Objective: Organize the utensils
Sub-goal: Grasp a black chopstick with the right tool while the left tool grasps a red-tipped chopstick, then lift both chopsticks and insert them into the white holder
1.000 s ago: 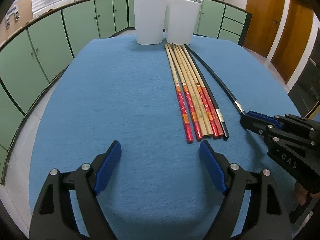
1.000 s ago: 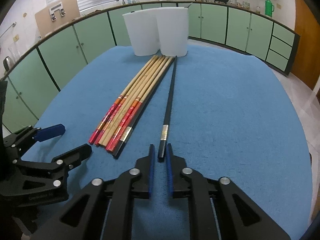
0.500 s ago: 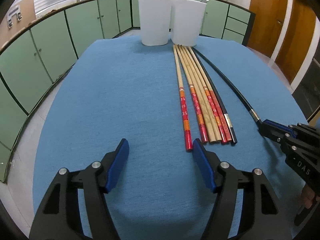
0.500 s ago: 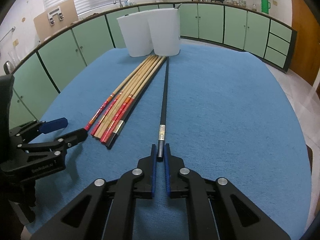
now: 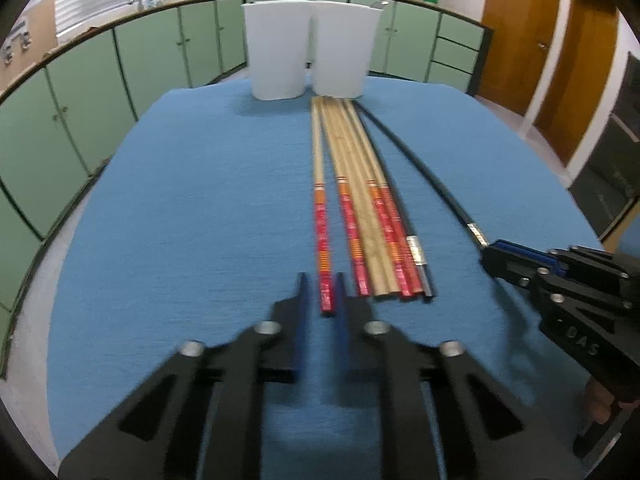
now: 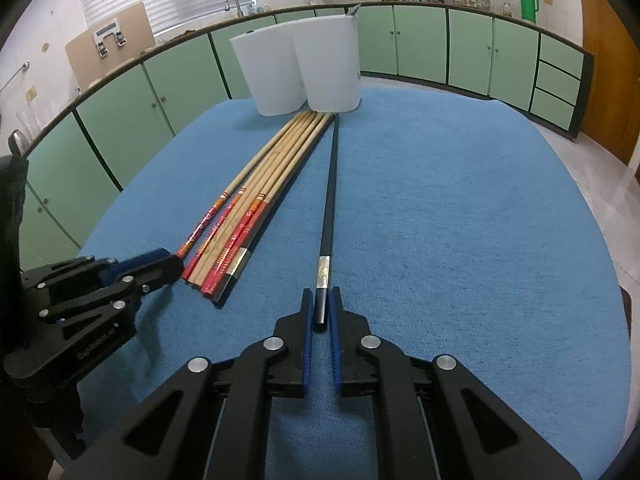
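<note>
Several bamboo chopsticks with red ends lie side by side on the blue cloth, with one black chopstick at their right edge. My left gripper is shut on the red end of the leftmost chopstick; it also shows in the right wrist view. My right gripper is shut on the end of a separate black chopstick, which lies along the cloth; it also shows in the left wrist view. Two white cups stand at the far end.
The blue cloth covers the table. Green cabinets ring the room, with a wooden door at the right. The cups also show in the right wrist view.
My left gripper has moved right and forward and closed from wide open onto the leftmost red-ended chopstick. The right gripper stays shut on the black chopstick and has shifted slightly.
</note>
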Motion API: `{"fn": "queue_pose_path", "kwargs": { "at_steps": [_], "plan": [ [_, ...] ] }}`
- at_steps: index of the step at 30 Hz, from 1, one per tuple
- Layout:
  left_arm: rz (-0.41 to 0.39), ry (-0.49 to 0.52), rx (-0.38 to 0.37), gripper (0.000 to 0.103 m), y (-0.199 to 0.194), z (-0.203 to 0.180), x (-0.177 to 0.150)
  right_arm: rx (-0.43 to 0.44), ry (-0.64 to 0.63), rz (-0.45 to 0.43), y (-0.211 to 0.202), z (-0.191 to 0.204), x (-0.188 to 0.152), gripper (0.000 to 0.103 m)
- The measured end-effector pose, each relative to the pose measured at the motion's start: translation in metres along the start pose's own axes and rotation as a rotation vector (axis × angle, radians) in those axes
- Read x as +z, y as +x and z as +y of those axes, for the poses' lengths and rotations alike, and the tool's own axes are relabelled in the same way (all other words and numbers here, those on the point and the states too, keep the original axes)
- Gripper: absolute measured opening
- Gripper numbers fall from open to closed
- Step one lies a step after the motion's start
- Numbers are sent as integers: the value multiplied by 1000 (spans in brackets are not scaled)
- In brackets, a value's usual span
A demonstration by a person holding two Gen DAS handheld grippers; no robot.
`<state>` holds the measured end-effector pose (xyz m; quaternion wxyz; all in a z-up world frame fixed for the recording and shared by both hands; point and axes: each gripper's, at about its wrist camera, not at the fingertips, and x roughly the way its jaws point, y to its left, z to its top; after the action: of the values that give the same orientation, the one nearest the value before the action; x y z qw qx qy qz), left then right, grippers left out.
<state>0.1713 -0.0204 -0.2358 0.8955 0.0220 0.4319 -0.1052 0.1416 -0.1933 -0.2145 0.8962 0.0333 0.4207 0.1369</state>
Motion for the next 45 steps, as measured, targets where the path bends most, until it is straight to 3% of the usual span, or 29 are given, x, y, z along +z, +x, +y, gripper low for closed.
{"fn": "queue_pose_path", "kwargs": {
  "at_steps": [7, 15, 28, 34, 39, 45],
  "plan": [
    [-15, 10, 2, 5, -8, 1, -1, -16, -10, -5, -9, 2, 0, 7],
    [-127, 49, 23, 5, -68, 6, 15, -36, -47, -81, -50, 7, 18, 7],
    [-359, 74, -4, 5, -152, 2, 77, -4, -82, -244, -127, 9, 93, 7],
    [-382, 96, -29, 5, -158, -5, 104, 51, -108, -258, -142, 12, 135, 6],
    [-385, 90, -52, 5, -158, -6, 117, 40, -147, -249, -142, 12, 153, 6],
    [-449, 90, -53, 5, -170, 0, 133, 55, -145, -292, -155, 9, 175, 6]
  ]
}}
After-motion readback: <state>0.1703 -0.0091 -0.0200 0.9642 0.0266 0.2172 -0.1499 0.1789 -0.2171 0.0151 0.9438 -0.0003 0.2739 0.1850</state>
